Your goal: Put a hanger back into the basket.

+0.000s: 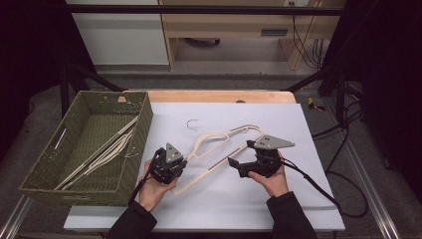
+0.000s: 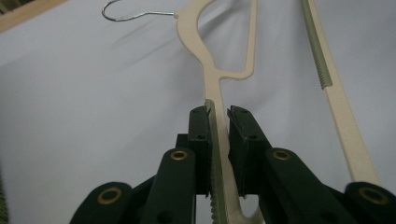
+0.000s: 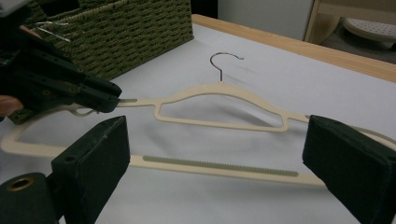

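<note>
Hanger (image 1: 219, 149): its cream shoulder arm is clamped between the left gripper (image 2: 217, 116) pads, while the right gripper (image 3: 215, 149) jaws stand wide apart, straddling its bottom bar without touching.

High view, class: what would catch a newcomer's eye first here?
A cream hanger lies mid-table on the white sheet, its shoulder clamped in the left gripper. The right gripper stands open beside its bar. At the table's left, a green woven basket holds more hangers.

The left gripper (image 2: 217, 119) had its black jaws clamped on one shoulder arm of the cream plastic clothes hanger (image 2: 212, 70), whose silver wire hook (image 2: 128, 16) lay over the pale grey table surface (image 2: 84, 102)
</note>
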The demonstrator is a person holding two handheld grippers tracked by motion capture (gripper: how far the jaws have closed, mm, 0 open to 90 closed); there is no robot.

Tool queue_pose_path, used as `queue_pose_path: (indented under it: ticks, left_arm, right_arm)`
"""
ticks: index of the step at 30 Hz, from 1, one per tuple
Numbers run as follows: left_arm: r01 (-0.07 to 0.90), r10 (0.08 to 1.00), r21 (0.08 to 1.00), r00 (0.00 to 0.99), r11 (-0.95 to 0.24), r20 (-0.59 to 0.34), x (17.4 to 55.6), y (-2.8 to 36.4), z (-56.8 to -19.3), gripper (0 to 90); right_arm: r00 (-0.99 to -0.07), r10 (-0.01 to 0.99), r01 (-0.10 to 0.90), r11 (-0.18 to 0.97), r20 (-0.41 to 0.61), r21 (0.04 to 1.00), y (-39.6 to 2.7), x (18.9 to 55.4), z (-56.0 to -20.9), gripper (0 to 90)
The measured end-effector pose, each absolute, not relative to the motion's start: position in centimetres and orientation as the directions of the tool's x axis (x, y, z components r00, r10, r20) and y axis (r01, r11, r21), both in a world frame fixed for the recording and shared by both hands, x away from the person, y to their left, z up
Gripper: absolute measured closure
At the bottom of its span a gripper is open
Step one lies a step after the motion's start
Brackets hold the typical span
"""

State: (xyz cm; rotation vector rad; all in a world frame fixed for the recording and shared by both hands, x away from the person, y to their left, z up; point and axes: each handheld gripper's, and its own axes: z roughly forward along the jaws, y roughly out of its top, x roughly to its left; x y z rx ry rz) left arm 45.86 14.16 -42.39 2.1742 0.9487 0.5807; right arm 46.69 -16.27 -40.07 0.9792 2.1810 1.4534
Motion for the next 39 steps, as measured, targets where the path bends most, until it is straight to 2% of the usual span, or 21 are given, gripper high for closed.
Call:
queue_pose_path:
  ticks: [7,15,26,39]
  left_arm:
    - [0.428,0.752,0.744,0.642,-0.514,0.150,45.1,14.0,-41.4,79.3]
    - [0.426,0.760,0.759,0.635,-0.493,0.138,44.8,14.1,-41.0,79.4]
    - [0.408,0.753,0.762,0.639,-0.503,0.155,44.4,14.1,-40.4,79.5]
    - [0.401,0.749,0.766,0.644,-0.502,0.154,44.2,14.0,-40.3,79.4]
  right_arm:
    - [-0.712,0.693,0.360,0.224,0.111,0.906,-13.7,48.7,-40.1,10.5]
    - [-0.707,0.696,0.386,0.228,0.127,0.894,-10.4,51.8,-40.5,16.2]
    - [-0.679,0.724,0.417,0.242,0.123,0.876,-8.3,54.9,-40.8,25.3]
    - [-0.649,0.750,0.467,0.260,0.128,0.845,-6.0,58.2,-42.1,45.9]
